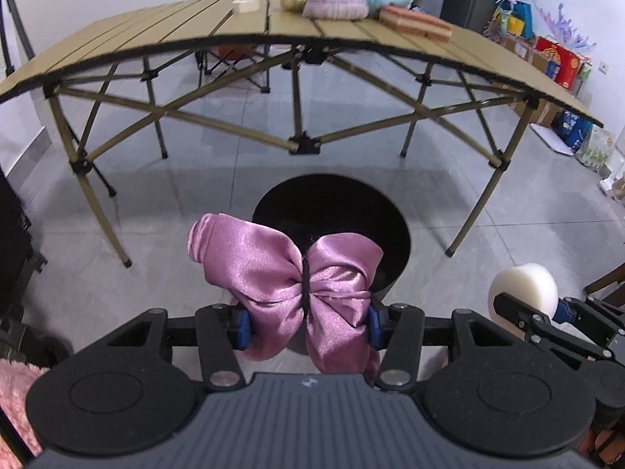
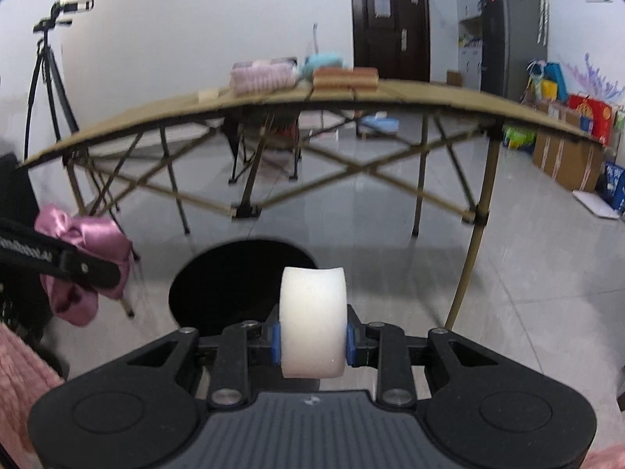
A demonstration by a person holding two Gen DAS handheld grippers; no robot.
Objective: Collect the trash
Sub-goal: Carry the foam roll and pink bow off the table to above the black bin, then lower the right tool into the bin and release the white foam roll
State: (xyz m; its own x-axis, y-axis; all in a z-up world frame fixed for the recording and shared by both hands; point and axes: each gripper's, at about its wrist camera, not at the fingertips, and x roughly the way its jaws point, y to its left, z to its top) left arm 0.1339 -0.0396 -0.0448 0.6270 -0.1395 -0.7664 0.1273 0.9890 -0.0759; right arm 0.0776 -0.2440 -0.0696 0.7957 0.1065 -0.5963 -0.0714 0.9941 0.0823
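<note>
My left gripper (image 1: 308,326) is shut on a shiny pink satin bow (image 1: 289,269), pinched between the blue pads, hanging just above the near rim of a round black bin (image 1: 340,203) on the floor. In the right wrist view the bow (image 2: 84,250) shows at the left under the left gripper's finger. My right gripper (image 2: 312,338) is shut on a white foam roll (image 2: 312,324), held over the near right edge of the black bin (image 2: 218,281). The left wrist view catches the foam roll (image 1: 523,287) at the right.
A tan folding table (image 1: 156,39) stands beyond the bin, carrying plush toys (image 1: 332,0), a striped box (image 1: 414,23) and a small block (image 1: 246,4). Its legs (image 1: 474,211) flank the bin. A tripod (image 2: 47,78) stands left. Boxes and bags (image 2: 566,144) line the right wall.
</note>
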